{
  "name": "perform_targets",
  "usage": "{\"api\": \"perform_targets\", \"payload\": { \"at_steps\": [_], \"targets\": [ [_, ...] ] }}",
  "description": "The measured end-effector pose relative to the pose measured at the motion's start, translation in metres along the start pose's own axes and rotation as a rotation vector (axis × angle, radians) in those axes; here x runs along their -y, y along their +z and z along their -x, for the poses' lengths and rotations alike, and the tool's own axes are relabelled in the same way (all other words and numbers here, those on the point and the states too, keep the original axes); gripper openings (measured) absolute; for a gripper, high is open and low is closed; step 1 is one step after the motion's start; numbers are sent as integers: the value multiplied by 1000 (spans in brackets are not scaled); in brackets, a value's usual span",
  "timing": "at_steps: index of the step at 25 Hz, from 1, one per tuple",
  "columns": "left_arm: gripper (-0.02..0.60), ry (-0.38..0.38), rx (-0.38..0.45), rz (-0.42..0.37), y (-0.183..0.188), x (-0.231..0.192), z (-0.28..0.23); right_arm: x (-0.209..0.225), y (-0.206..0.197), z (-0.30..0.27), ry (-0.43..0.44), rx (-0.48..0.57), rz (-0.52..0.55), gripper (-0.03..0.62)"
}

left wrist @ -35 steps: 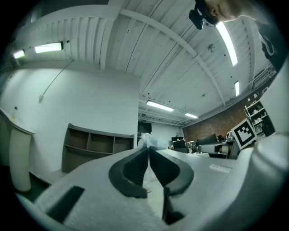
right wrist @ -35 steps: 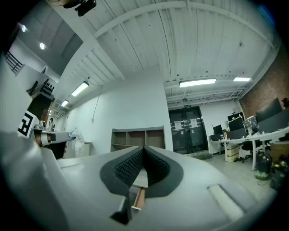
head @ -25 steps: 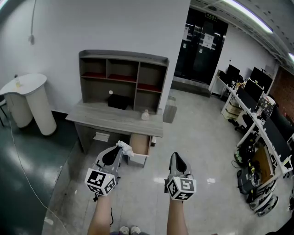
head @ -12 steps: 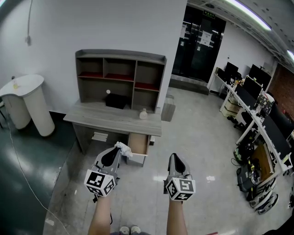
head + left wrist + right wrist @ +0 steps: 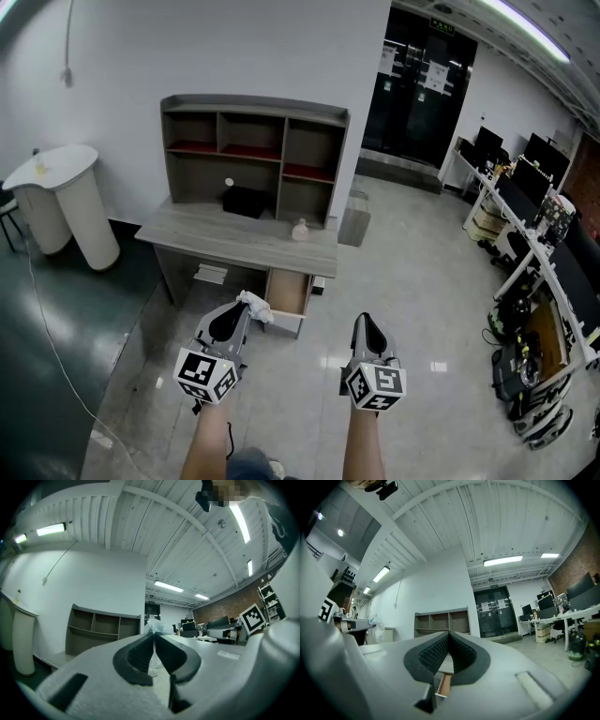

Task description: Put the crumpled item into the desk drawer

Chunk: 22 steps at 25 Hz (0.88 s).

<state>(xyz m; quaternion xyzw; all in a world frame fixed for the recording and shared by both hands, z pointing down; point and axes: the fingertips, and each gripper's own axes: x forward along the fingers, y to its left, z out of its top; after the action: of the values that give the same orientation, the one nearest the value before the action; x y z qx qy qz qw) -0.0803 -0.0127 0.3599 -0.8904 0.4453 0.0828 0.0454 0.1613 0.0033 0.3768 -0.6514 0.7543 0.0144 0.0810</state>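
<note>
Over the last second little had altered. The left tongs [image 5: 246, 306] remained closed narrowly on the crumpled item [image 5: 255, 304], a pale wad standing out beyond their tips, and the grip had not loosened. The right tongs [image 5: 364, 321] were shut with nothing between the jaws and stayed level with the left pair, to their right.

The one change noted was in framing. The tabletop [image 5: 234, 240] and the open drawer [image 5: 287, 292] under its edge had shifted slightly in the head view, consistent with a step or a turn of the head during the approach. The drawer lay ahead of the left tongs, a little to their right and lower, and the item was not yet over it.

Assessment: the carry was in hand and the drawer already stood open, so no opening step appeared necessary. The item remained to be brought over the drawer and released.
</note>
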Motion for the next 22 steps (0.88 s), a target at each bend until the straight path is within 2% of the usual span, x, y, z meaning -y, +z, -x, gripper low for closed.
{"api": "perform_targets", "payload": {
  "at_steps": [10, 22],
  "targets": [
    [18, 40, -39, -3, -21, -18, -25, 16, -19, -41, 33, -29, -32, 12],
    [17, 37, -38, 23, -54, -95, -118, 29, -45, -158, 30, -45, -14, 12]
  ]
}}
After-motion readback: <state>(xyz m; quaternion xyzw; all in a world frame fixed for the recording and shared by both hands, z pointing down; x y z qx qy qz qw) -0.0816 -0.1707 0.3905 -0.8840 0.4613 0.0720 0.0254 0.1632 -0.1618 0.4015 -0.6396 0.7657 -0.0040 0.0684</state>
